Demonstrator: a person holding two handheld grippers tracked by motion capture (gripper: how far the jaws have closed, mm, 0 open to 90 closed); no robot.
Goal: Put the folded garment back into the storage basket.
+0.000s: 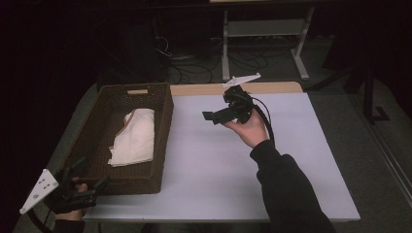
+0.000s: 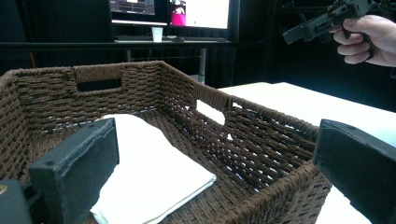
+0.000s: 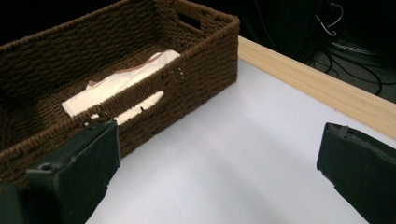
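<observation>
Black fingers (image 2: 79, 163) of the left gripper (image 1: 80, 191) stand wide apart and empty at the near end of the wicker basket (image 1: 163, 141), where the folded white cloth (image 1: 135, 136) lies. The right gripper (image 1: 221, 116), equally spread, hangs above the desk (image 1: 233, 170). Reaching in low, a finger could snag the woven rim and drag the basket.

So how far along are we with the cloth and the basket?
Looks done: the folded white cloth lies flat inside the brown woven basket. In hand: nothing; the left tool sits open at the basket's near corner, and the right tool is open, raised above the table. Little seems left, perhaps just backing away.
</observation>
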